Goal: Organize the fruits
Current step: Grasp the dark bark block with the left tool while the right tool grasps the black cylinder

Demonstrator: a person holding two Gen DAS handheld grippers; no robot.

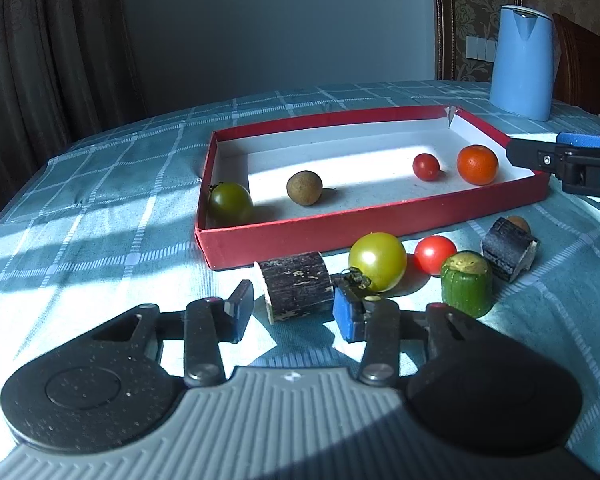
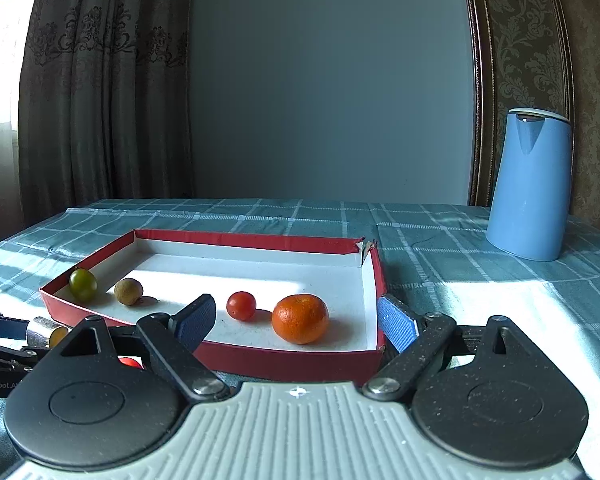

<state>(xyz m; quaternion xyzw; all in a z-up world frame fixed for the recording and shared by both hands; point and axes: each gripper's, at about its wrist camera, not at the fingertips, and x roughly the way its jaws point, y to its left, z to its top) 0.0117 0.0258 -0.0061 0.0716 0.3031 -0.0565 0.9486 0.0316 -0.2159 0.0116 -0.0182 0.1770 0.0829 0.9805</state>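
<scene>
Only partly visible: brown fruit [image 1: 519, 224] behind dark block [image 1: 508, 254].

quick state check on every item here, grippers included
left gripper: open, fingers either side of a dark cylinder piece
right gripper: open, empty, at the tray's near edge
red tray: holds four fruits
orange: in tray
yellow-green tomato: on cloth, outside tray
blue kettle: upright, lid shut
</scene>
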